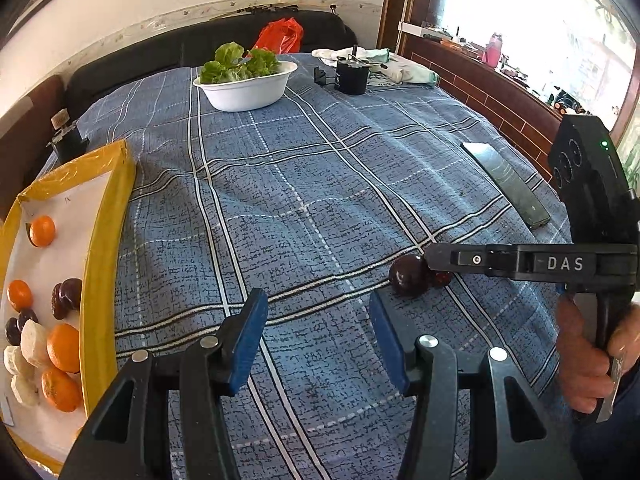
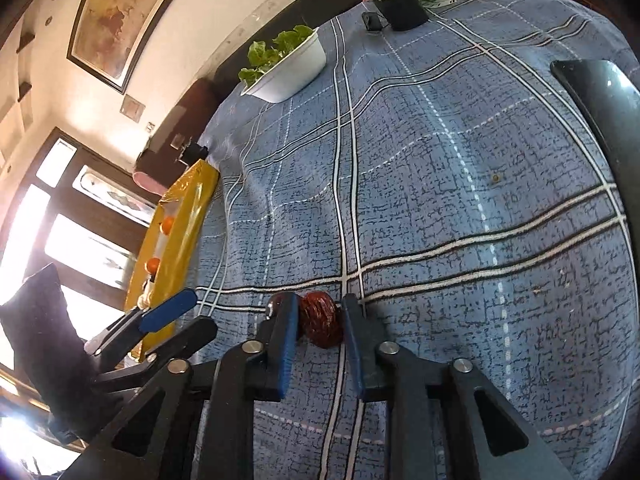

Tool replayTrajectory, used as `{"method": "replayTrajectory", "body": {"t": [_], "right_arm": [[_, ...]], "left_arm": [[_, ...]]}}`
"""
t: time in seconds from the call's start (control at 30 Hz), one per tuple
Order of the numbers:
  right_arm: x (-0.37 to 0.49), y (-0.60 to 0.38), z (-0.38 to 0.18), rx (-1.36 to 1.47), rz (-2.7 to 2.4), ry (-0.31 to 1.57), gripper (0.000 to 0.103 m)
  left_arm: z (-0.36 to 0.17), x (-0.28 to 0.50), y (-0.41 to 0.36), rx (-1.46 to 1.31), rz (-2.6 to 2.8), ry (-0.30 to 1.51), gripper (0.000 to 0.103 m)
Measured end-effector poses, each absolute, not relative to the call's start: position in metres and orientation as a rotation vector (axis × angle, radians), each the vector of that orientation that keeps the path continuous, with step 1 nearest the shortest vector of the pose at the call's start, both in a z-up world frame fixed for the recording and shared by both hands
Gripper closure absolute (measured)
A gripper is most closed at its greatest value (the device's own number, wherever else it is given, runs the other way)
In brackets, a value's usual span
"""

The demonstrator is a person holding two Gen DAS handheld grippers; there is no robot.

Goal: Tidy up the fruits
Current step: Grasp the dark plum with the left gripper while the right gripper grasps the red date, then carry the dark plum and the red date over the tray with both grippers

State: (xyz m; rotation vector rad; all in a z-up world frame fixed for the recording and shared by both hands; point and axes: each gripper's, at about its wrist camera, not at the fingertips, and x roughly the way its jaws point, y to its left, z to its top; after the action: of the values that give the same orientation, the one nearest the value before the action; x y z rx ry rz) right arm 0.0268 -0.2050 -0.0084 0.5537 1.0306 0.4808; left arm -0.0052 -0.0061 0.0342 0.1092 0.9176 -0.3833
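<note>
Two dark fruits sit touching on the blue checked counter (image 1: 304,184). The right gripper (image 2: 320,320) squeezes the red date (image 2: 321,323); the dark plum (image 1: 408,276) is beside it. The left gripper (image 1: 318,334) hangs wide open with nothing inside. The yellow tray (image 1: 106,240) at the left edge holds oranges (image 1: 42,231).

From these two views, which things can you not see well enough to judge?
- Red fruit: the right gripper fingers flank it; contact unclear. In the left wrist view, that gripper hides most of it.
- Dark fruit: right wrist view, a finger covers nearly all of it.
- Yellow tray: left wrist view, its near end is cut by the edge.
- Left gripper: open, empty.
</note>
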Motion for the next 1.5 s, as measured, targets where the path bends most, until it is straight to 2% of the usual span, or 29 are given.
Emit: {"method": "replayTrajectory", "body": {"t": [0.4,0.67,0.73,0.77,0.9,1.07,1.5], "right_arm": [[0.019,-0.228,0.011,0.556,0.330,0.907,0.080],[0.018,-0.234,0.016,0.552,0.305,0.881,0.080],[0.018,-0.231,0.016,0.545,0.317,0.881,0.080],[0.017,-0.230,0.017,0.538,0.321,0.881,0.080],[0.017,-0.222,0.018,0.503,0.331,0.876,0.080],[0.017,-0.217,0.018,0.478,0.331,0.872,0.080],[0.023,-0.214,0.013,0.458,0.321,0.886,0.080]], "left_arm": [[0.031,0.007,-0.040,0.142,-0.437,0.948,0.049],[0.008,0.017,-0.068,0.186,-0.454,0.966,0.049],[0.006,0.018,-0.070,0.195,-0.447,0.956,0.052],[0.006,0.017,-0.070,0.202,-0.446,0.947,0.058],[0.007,0.016,-0.068,0.183,-0.469,0.941,0.070],[0.011,0.012,-0.067,0.177,-0.482,0.922,0.077],[0.011,0.016,-0.064,0.136,-0.506,0.928,0.077]]}}
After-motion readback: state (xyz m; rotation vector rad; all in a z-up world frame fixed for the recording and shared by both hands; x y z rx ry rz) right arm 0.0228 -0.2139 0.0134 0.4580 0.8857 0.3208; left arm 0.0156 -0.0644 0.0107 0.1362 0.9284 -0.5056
